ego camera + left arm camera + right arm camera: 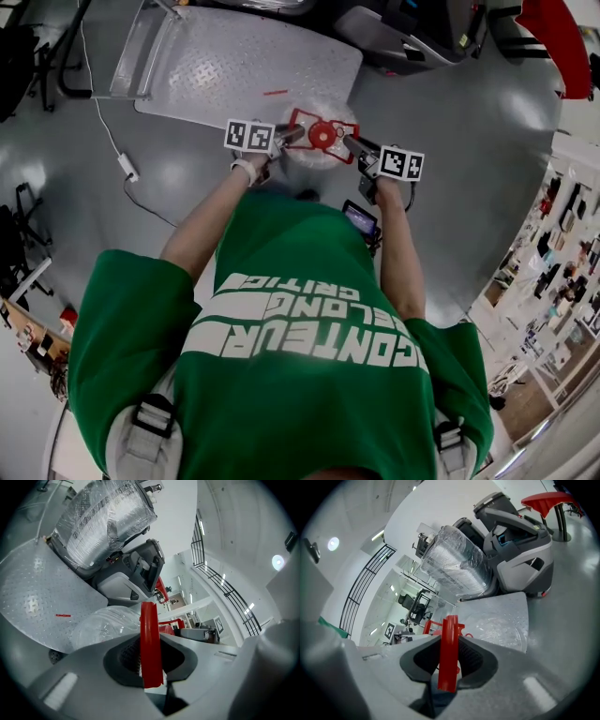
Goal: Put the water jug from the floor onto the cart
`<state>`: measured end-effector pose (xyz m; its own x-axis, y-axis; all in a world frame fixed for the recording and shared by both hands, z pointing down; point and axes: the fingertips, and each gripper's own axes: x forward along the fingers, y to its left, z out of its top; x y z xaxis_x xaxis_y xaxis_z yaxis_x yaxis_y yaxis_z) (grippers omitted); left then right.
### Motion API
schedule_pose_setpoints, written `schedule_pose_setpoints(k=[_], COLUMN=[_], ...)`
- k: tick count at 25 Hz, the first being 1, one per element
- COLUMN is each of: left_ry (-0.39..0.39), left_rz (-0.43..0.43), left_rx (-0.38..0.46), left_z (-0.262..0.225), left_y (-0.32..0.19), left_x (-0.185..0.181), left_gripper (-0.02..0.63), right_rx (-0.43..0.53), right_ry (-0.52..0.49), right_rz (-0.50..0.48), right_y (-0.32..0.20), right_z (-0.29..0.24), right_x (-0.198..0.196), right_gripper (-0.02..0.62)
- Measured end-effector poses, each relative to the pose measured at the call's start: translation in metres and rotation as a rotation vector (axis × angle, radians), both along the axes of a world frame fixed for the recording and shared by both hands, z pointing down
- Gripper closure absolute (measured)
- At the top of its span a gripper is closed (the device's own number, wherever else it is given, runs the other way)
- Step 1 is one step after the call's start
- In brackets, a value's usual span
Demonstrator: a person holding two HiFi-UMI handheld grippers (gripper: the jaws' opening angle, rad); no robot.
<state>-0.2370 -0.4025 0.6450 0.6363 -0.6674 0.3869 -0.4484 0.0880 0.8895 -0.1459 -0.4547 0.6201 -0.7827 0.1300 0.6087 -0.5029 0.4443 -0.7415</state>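
A clear water jug (pixel 323 150) with a red cap and red carrying handle (pixel 322 134) hangs in the air between my two grippers, just short of the cart's metal platform (pixel 244 66). My left gripper (pixel 281 139) is shut on the left side of the red handle (pixel 150 644), and the jug's clear body (pixel 101 627) bulges beyond it. On the other side, my right gripper (pixel 354 147) clamps the red handle (pixel 449 651), with the jug (pixel 497 625) showing past its jaws. The cart platform (pixel 33 602) lies ahead, a little lower than the jug.
Past the platform (pixel 501 606) stands a grey machine (pixel 520 545) and a plastic-wrapped bulky object (pixel 105 515). A white cable with a plug (pixel 127 167) trails on the grey floor at left. A red stool (pixel 558 37) stands at far right.
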Motion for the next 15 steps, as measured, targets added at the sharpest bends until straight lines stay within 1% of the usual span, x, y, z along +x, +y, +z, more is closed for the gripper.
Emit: schedule_pose_setpoints(k=[8, 15], left_ry=[0.014, -0.027], left_rz=[-0.036, -0.09], left_rx=[-0.011, -0.033], left_z=[0.009, 0.019], left_y=[-0.005, -0.014], left_x=[-0.051, -0.081], left_gripper=[0.541, 0.541], right_rx=[-0.006, -0.025], right_ry=[0.018, 0.014], right_rz=[-0.053, -0.157], right_y=[-0.009, -0.022], right_z=[0.01, 0.022], right_x=[-0.052, -0.085], right_gripper=[0.52, 0.52])
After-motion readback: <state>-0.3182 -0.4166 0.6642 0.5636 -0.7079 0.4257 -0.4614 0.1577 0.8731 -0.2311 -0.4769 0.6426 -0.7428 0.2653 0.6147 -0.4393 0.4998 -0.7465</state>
